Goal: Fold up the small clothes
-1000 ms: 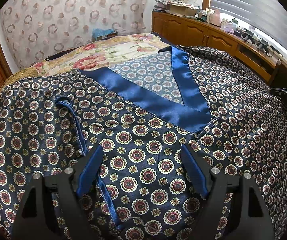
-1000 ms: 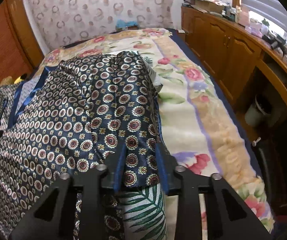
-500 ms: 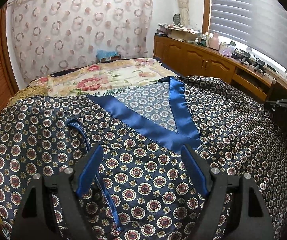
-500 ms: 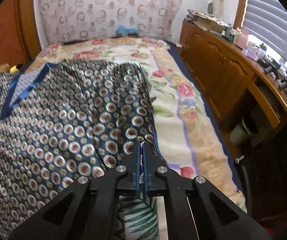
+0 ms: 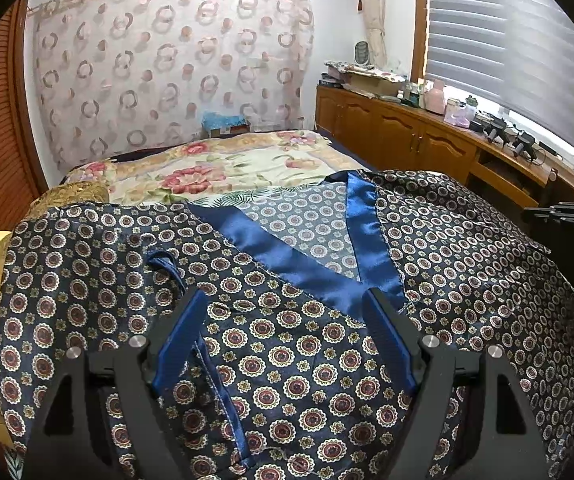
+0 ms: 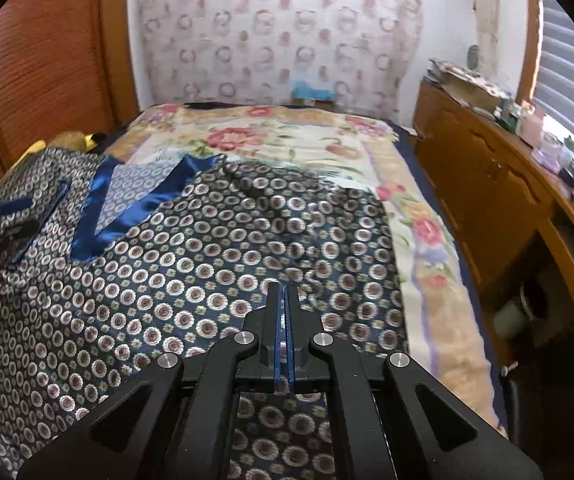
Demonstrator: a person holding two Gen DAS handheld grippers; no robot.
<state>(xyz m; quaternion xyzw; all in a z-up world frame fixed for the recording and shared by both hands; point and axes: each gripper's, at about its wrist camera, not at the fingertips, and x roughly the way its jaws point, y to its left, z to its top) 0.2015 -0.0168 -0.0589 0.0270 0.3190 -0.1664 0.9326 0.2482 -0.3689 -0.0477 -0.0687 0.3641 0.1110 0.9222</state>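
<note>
A dark navy robe with round medallion print and a shiny blue satin collar lies spread on the bed. It also shows in the right wrist view. My left gripper is open, its blue-padded jaws wide apart over the robe's front, near a thin blue tie strap. My right gripper is shut on the robe's right edge, cloth pinched between its pads and hanging below them.
The floral bedspread covers the bed beyond the robe. A wooden cabinet with clutter on top runs along the right under the window blinds. A wooden louvred wall stands at the left. A yellow item lies by it.
My right gripper has closed on the robe's edge and lifted back with it. My left gripper has stayed open and risen, so more of the room shows.
</note>
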